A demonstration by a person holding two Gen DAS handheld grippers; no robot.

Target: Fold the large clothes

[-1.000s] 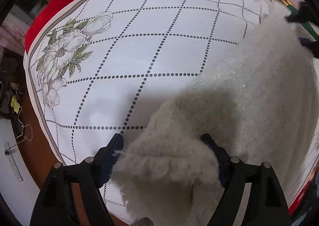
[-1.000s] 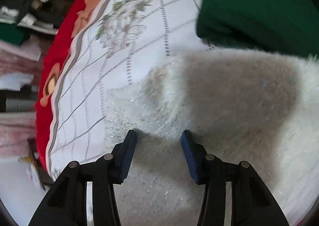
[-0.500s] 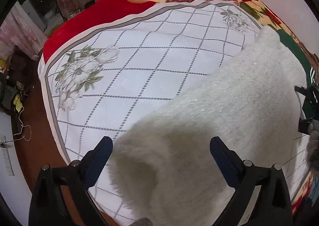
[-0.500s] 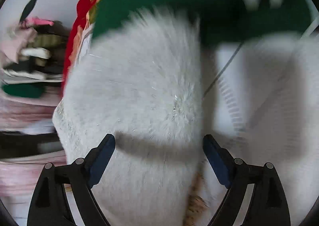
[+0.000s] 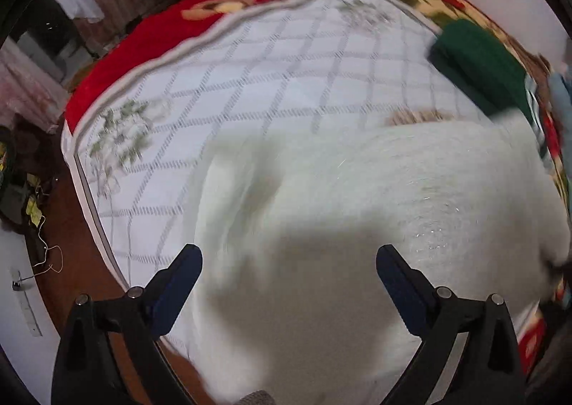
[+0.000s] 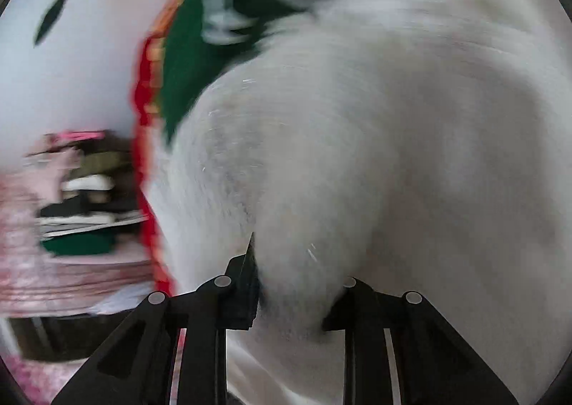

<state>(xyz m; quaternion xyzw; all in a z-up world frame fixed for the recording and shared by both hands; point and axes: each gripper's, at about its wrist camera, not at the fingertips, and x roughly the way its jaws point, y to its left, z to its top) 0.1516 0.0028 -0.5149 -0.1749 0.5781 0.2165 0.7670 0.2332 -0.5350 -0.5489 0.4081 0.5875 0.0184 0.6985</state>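
A large fluffy white garment (image 5: 375, 197) lies spread over the near right part of the bed. My left gripper (image 5: 287, 271) is open above it, jaws wide apart, holding nothing. In the right wrist view the same white garment (image 6: 357, 140) fills most of the frame, blurred by motion. My right gripper (image 6: 296, 283) is shut on a bunched fold of it, which hides the fingertips.
The bed has a white cover with a grey diamond grid (image 5: 271, 76) and a red floral blanket edge (image 5: 150, 33). A folded dark green garment (image 5: 479, 61) lies at the far right. Stacked clothes (image 6: 82, 211) sit beside the bed. Wooden floor (image 5: 71, 247) lies at left.
My left gripper let go of the white garment, opened wide and rose. My right gripper closed on a fold of the garment and swung quickly, blurring its view.
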